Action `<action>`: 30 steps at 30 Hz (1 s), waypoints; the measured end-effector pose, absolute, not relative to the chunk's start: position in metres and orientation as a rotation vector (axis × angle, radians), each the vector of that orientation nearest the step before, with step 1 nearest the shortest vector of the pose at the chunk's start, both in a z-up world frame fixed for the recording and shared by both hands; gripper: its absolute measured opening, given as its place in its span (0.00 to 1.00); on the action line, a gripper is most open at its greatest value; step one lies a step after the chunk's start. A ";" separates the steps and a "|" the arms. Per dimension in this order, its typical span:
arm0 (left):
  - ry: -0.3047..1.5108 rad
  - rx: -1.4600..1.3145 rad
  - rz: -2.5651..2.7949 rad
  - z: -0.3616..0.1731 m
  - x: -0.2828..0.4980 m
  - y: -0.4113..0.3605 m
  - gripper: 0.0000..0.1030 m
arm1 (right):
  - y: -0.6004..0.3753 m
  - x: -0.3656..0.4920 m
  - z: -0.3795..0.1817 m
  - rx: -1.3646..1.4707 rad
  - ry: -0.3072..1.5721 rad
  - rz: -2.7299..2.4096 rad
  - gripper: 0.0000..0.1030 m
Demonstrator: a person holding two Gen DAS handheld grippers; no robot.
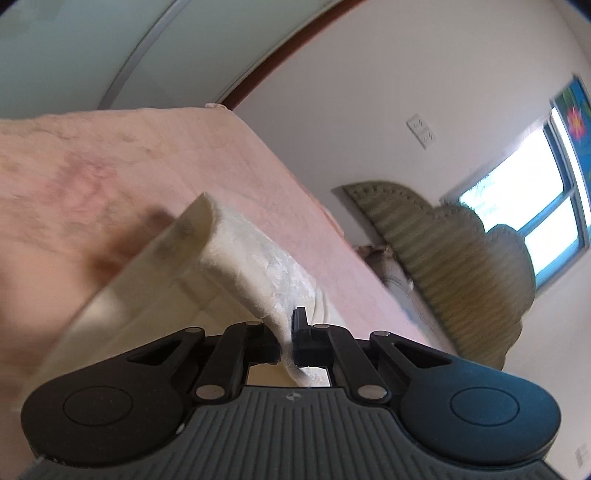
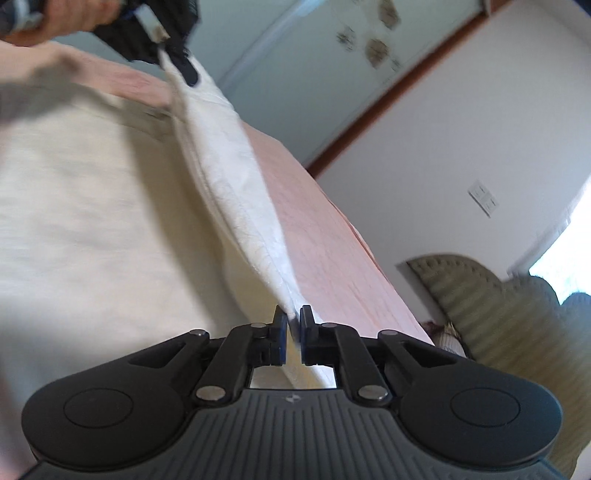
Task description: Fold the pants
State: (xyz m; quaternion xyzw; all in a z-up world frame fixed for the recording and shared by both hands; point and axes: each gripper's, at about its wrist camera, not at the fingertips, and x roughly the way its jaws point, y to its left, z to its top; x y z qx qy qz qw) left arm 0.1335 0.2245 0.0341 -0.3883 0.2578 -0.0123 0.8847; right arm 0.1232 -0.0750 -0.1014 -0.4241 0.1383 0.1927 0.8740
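The cream pants lie on the pink bed, one edge lifted taut between both grips. The right hand-held gripper pinches its near end; the left hand-held gripper clamps the far end.

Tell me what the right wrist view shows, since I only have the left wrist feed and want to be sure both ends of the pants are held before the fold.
Observer: The right claw is shut on the edge of the cream pants, with fabric pinched between its pads.
Operator: Is my left claw visible from there?
Observer: Yes, the left claw sits at the top left of that view, held by a hand and clamped on the far end of the same edge.
Operator: Does the cloth sag between them?
Observer: No, the lifted edge runs fairly taut between the claws, while the rest lies on the pink bedcover.
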 end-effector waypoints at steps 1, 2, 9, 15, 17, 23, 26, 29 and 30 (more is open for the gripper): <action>0.555 -0.792 -0.032 0.033 0.126 0.226 0.04 | -0.077 0.110 -0.098 -0.882 0.290 0.422 0.07; 0.574 -0.777 -0.034 0.031 0.120 0.227 0.04 | -0.077 0.098 -0.095 -0.875 0.292 0.440 0.07; 0.691 -0.620 0.024 0.004 0.089 0.221 0.04 | -0.073 0.035 -0.101 -0.880 0.365 0.575 0.06; 0.710 -0.554 0.056 -0.011 0.075 0.218 0.08 | -0.067 0.029 -0.118 -0.900 0.415 0.594 0.06; 0.710 -0.541 0.074 -0.014 0.075 0.216 0.09 | -0.070 0.032 -0.115 -0.862 0.436 0.602 0.06; 0.667 -0.400 0.152 -0.003 0.068 0.199 0.24 | -0.070 0.034 -0.118 -0.760 0.454 0.610 0.06; 0.625 -0.362 0.217 0.008 0.055 0.199 0.34 | -0.070 0.031 -0.122 -0.694 0.465 0.602 0.08; 0.586 -0.310 0.302 0.024 0.038 0.204 0.39 | -0.078 0.028 -0.117 -0.655 0.472 0.596 0.10; 0.573 -0.294 0.325 0.030 0.034 0.204 0.40 | -0.083 0.026 -0.111 -0.641 0.479 0.606 0.13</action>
